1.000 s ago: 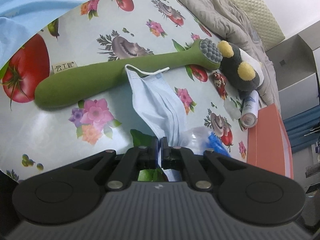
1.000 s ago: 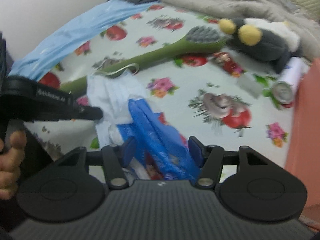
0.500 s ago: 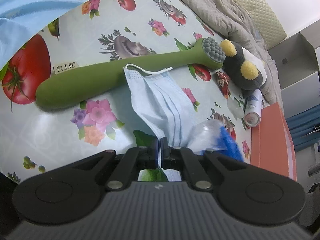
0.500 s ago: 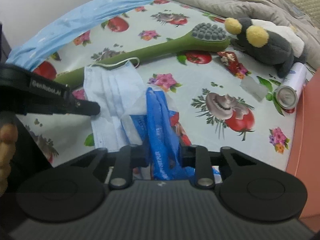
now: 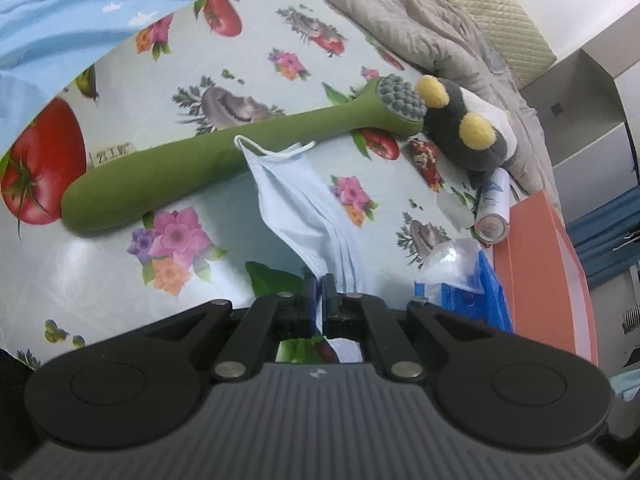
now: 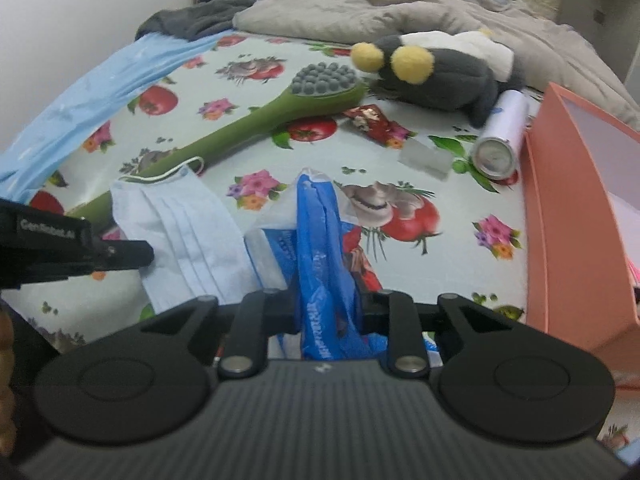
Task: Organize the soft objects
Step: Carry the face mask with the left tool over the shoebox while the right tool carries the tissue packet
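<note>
The step in hand is judged to be the packing of a face mask (image 5: pixel 308 204) into a blue plastic bag (image 6: pixel 324 256), both lying on the patterned surface (image 5: pixel 100 272). The left tongs (image 5: pixel 320 294) are seen closed almost completely, with the near edge of the mask pinched between them; the rest of the mask lies spread on the surface, its far ear loop draped against a long green massage brush (image 5: pixel 224 156). The right tongs (image 6: pixel 328 312) are closed on a gathered fold of the bag, which is bunched between them just to the right of the mask. For the next move, it is judged that the bag's mouth must be held open and steady while the mask is lifted and fed in; the mouth itself cannot be made out from here. By count, one mask, one blue bag, one green brush, one grey plush toy with yellow pompoms (image 6: pixel 436 68), one white spray can (image 6: pixel 502 140), one red wrapper (image 6: pixel 372 120) and one orange box (image 6: pixel 572 220) are seen, with rumpled grey bedding (image 6: pixel 400 8) and a light blue cloth (image 6: pixel 100 84) behind.
</note>
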